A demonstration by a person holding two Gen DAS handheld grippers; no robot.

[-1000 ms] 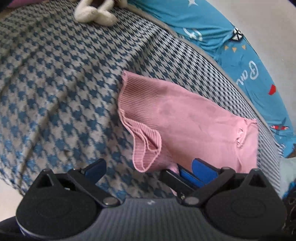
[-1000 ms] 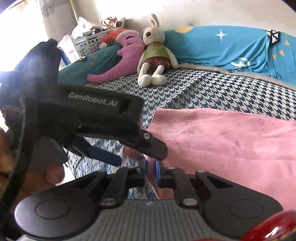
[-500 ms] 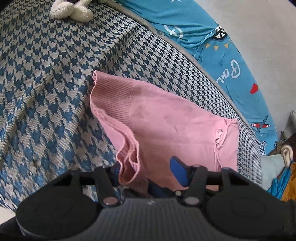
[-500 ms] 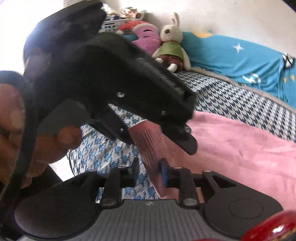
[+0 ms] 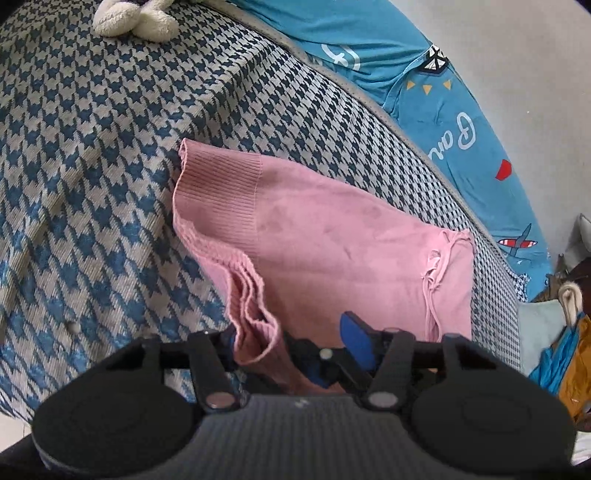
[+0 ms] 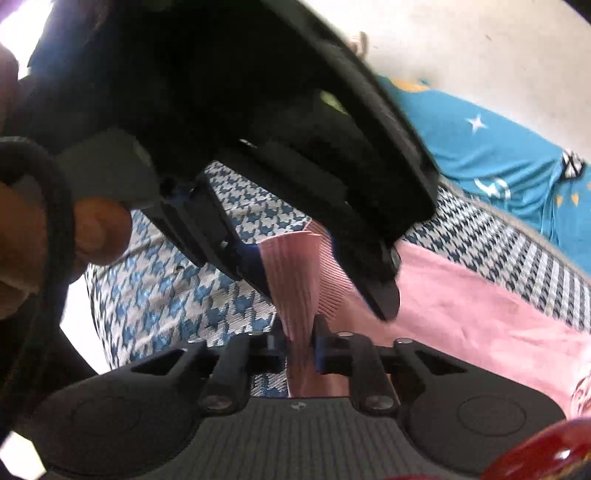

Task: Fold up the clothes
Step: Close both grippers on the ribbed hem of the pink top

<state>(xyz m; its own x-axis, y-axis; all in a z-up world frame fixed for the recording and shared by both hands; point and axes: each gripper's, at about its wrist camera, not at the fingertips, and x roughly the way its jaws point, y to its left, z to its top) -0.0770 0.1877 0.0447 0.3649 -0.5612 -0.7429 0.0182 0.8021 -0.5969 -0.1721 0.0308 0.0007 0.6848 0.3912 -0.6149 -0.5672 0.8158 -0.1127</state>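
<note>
A pink knit garment point(image 5: 332, 240) lies on the houndstooth bed cover point(image 5: 92, 147), its ribbed hem toward me. My left gripper point(image 5: 295, 341) is open, its fingers either side of the lifted ribbed corner point(image 5: 255, 325); the left finger is hidden behind the cloth. My right gripper point(image 6: 300, 345) is shut on the same ribbed corner point(image 6: 291, 280), which stands up between its pads. The left gripper's black body point(image 6: 295, 129) fills the upper right wrist view, just above my right gripper. The garment's body point(image 6: 480, 314) spreads to the right there.
A blue patterned quilt point(image 5: 443, 92) runs along the far edge of the bed by the wall. A plush toy's white feet point(image 5: 129, 18) rest at the far left. Clothes point(image 5: 565, 350) are piled off the bed's right end. The bed's near edge point(image 6: 99, 295) drops to the floor.
My left gripper moved from left of the ribbed corner until its open fingers straddle it, close over my right gripper. My right gripper stays shut on the corner, lifted slightly.
</note>
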